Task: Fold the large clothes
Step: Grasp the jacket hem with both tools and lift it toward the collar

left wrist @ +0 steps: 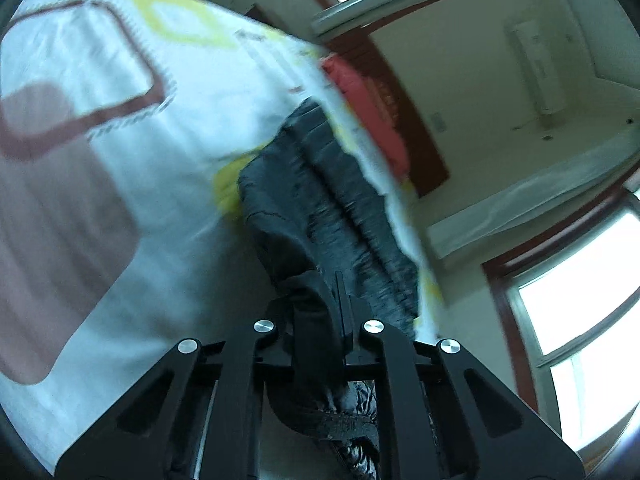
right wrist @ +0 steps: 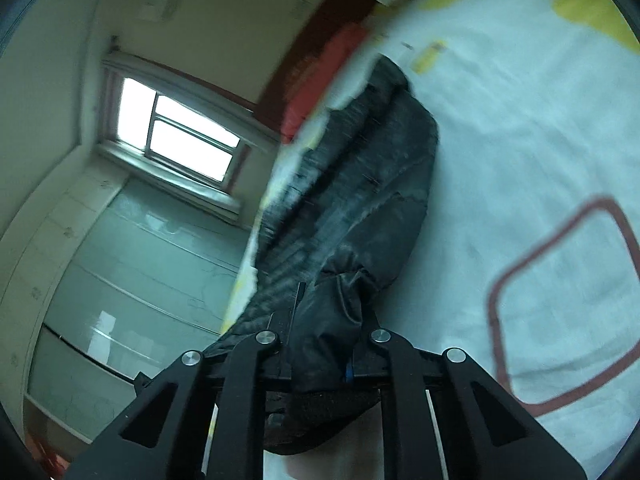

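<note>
Beside the jacket, patterned sheet spreads.

Dark grey-black padded jacket, quilted w/ stitched ribs, stretched lengthwise over white patterned bed sheet. Near end bunched & raised, cuff-like hem hanging; far end lies at sheet's edge. Pics blurred.

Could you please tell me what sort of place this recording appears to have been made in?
Probably a bedroom in a home: a white patterned bedsheet spread wide like a bed cover, a wall-mounted white air conditioner high on the cream wall, and a bright wood-framed window. A dark quilted jacket lies on the sheet.
</note>
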A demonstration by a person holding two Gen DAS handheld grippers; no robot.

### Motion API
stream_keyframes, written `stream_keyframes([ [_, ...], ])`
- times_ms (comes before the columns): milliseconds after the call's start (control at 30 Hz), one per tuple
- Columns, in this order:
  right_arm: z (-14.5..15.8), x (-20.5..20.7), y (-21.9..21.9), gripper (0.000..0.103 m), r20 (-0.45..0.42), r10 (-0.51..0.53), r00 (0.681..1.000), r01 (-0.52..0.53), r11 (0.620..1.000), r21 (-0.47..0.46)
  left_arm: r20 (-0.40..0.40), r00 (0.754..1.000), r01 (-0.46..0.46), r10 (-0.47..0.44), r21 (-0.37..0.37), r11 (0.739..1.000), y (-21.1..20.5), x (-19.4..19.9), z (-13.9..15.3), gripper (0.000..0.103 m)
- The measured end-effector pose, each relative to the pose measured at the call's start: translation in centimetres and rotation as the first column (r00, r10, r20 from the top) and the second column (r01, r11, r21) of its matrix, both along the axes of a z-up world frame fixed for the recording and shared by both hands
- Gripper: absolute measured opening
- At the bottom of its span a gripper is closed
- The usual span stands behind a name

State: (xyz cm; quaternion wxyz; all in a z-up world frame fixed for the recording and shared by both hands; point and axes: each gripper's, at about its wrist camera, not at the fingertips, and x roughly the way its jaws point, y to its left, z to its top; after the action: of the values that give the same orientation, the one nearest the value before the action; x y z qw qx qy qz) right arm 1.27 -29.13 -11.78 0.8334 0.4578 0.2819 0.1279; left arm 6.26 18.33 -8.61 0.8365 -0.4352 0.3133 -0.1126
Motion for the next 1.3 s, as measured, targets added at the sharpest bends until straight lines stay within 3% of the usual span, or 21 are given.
stream_keyframes([
  [467, 11.0, -4.2, 0.4, 0.013, 0.271, 0.018, 0.962, -0.011, 1.000, -0.029, 0.231, 0.973, 0.032, -0.016, -0.063, 0.998, 1.6, -4.7, 10.4, 0.010],
  [633, 12.8, -2.9, 0.4, 0.013, 0.306, 0.036, 0.951, -0.022, 0.999, -0.049, 0.285, 0.958, 0.037, -0.023, -0.045, 0.998, 1.8, -4.3, 13.1, 0.010],
  [867, 11.3, 5.0, -0.9, 0.013, 0.253, 0.015, 0.967, -0.010, 1.000, -0.021, 0.217, 0.975, 0.042, -0.035, -0.031, 0.999, 0.8, 4.0, 12.0, 0.010],
  [1100, 9.6, 16.4, -2.1, 0.013, 0.172, -0.018, 0.985, 0.023, 0.999, -0.028, 0.170, 0.985, 0.015, -0.035, 0.123, 0.992, -2.1, 16.3, 11.4, 0.010],
  [1200, 7.5, 21.3, -2.8, 0.013, 0.098, -0.039, 0.994, 0.042, 0.999, -0.029, 0.122, 0.993, -0.024, -0.001, 0.207, 0.978, -3.3, 21.6, 9.7, 0.010],
  [1300, 4.4, 25.8, -3.4, 0.013, 0.010, -0.049, 0.999, 0.050, 0.998, -0.034, 0.071, 0.997, -0.030, 0.013, 0.239, 0.970, -3.9, 25.9, 7.2, 0.010],
])
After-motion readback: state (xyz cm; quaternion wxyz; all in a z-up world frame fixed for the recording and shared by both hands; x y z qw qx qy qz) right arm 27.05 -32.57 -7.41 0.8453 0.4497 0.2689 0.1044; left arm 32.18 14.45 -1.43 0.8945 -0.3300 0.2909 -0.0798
